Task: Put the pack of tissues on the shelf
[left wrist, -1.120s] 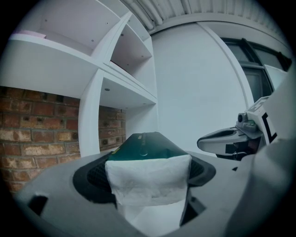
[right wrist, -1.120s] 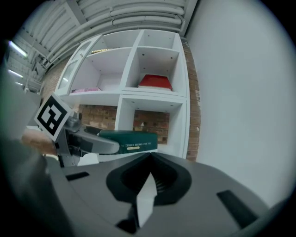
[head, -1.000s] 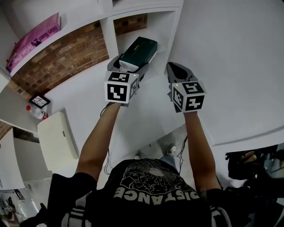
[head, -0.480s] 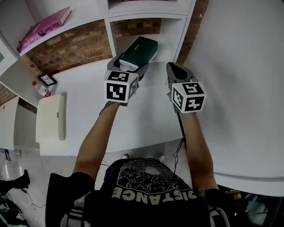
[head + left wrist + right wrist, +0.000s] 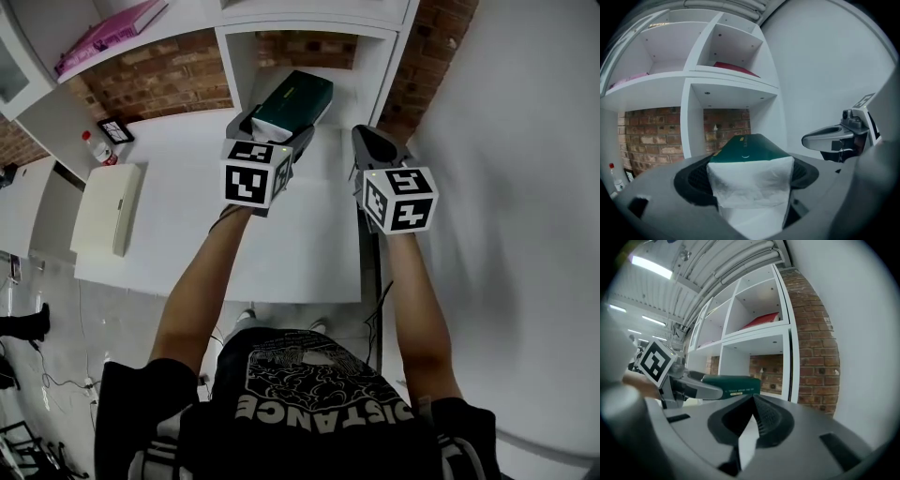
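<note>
The pack of tissues (image 5: 296,101) is a dark green block with a white end, and my left gripper (image 5: 272,129) is shut on it across its width. In the left gripper view the pack (image 5: 749,152) fills the space between the jaws and points at the lower right shelf compartment (image 5: 726,117), which has a brick back. The pack hangs in front of that white compartment (image 5: 309,56), a little outside its opening. My right gripper (image 5: 375,145) is beside it on the right, jaws together and holding nothing. In the right gripper view the pack (image 5: 733,383) sits to the left of my right gripper (image 5: 752,416).
A pink book (image 5: 112,33) lies on the upper left shelf and a red thing (image 5: 733,69) in the compartment above. A small bottle (image 5: 98,148) and a framed card (image 5: 117,129) stand on the white counter (image 5: 187,169). A white wall (image 5: 506,187) runs along the right.
The shelf and counter have shifted in the head view as the person steps closer. Both grippers keep the same pose, the pack still held in the left.
</note>
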Available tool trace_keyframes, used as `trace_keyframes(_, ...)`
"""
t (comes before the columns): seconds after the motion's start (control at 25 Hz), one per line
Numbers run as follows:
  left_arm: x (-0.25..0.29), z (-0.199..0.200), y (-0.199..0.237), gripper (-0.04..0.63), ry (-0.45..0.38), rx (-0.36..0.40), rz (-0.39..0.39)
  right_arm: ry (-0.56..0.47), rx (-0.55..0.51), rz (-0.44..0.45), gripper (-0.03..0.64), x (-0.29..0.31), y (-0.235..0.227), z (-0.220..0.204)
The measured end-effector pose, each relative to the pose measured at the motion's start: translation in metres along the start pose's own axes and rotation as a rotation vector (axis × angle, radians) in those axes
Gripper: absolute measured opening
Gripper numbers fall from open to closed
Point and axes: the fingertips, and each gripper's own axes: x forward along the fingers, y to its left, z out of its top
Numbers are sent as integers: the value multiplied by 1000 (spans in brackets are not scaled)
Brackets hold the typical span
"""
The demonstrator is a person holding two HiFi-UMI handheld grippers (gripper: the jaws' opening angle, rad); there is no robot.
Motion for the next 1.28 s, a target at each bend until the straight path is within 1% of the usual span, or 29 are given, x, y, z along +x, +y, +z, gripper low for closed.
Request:
trace_keyframes(0.08, 3, 1, -1, 431, 0, 4, 23, 1, -4, 26, 3, 0, -2, -2)
trace_keyframes(0.24, 9, 2, 2, 431, -3, -24, 68, 2, -11, 70, 3, 1, -6, -5)
trace_keyframes(0.64, 49, 15, 22, 431, -13, -49, 124, 17, -37, 151, 3, 16, -12, -13)
trace_keyframes(0.88, 75, 13, 32, 433, 0, -58, 142, 12, -48, 182, 3, 32, -16, -12)
trace_keyframes(1.08, 96, 7, 35, 434, 24, -48, 139, 9, -56, 201, 3, 44, -18, -11)
trace_keyframes(1.28, 111, -7, 38, 440, 53, -56, 132, 15, -51, 209, 3, 51, -20, -14)
